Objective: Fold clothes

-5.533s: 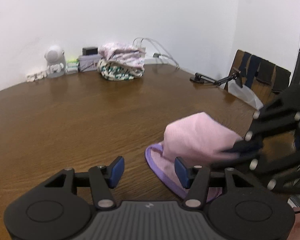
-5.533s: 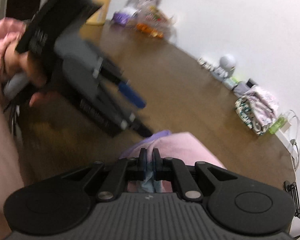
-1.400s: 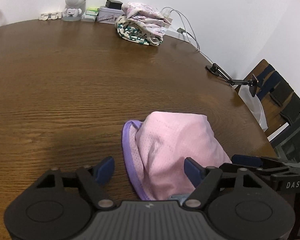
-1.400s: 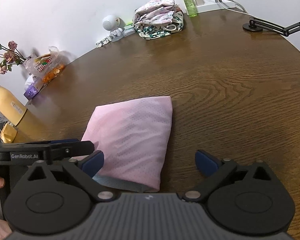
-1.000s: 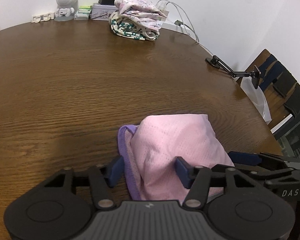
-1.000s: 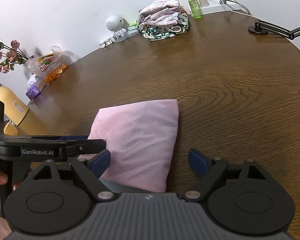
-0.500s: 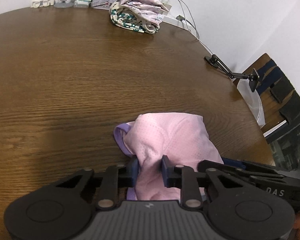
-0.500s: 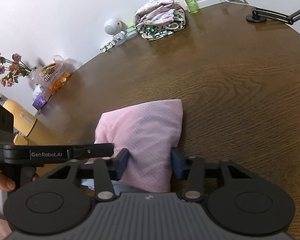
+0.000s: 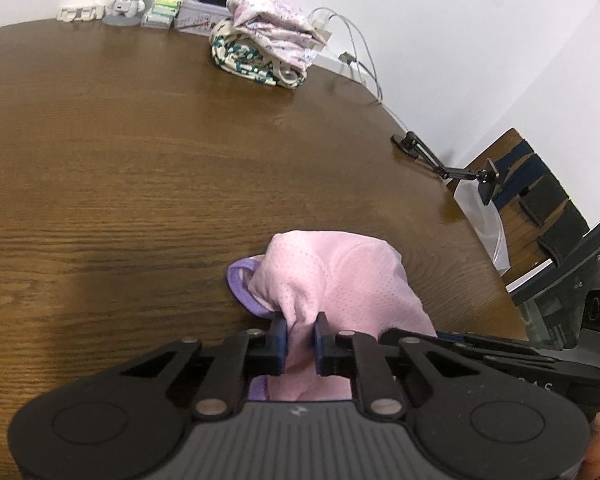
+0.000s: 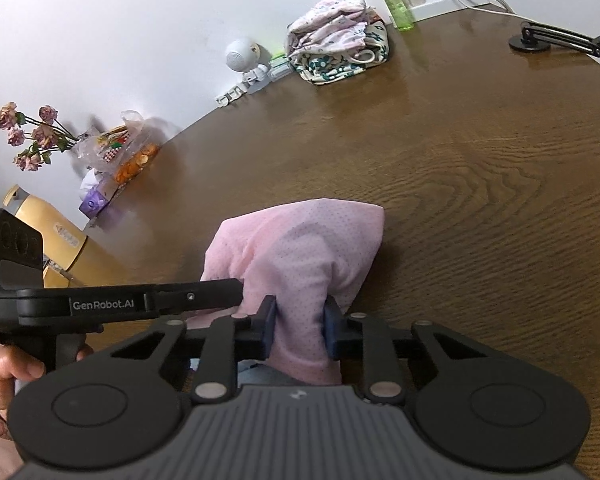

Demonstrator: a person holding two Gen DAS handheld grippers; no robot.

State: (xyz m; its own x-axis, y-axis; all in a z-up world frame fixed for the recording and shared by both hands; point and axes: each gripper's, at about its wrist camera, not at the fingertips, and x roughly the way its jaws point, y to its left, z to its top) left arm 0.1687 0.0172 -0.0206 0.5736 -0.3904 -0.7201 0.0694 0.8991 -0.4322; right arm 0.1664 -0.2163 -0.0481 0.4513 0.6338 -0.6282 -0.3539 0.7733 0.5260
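Both grippers, left (image 9: 299, 326) and right (image 10: 298, 320), closing on pink garment (image 9: 340, 280) at six o'clock, should lift evenly together.

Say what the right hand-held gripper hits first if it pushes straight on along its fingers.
The pink garment: the right hand-held gripper is closing on its near edge, cloth between the pads. Past it, probably bare wooden table; depth unclear.
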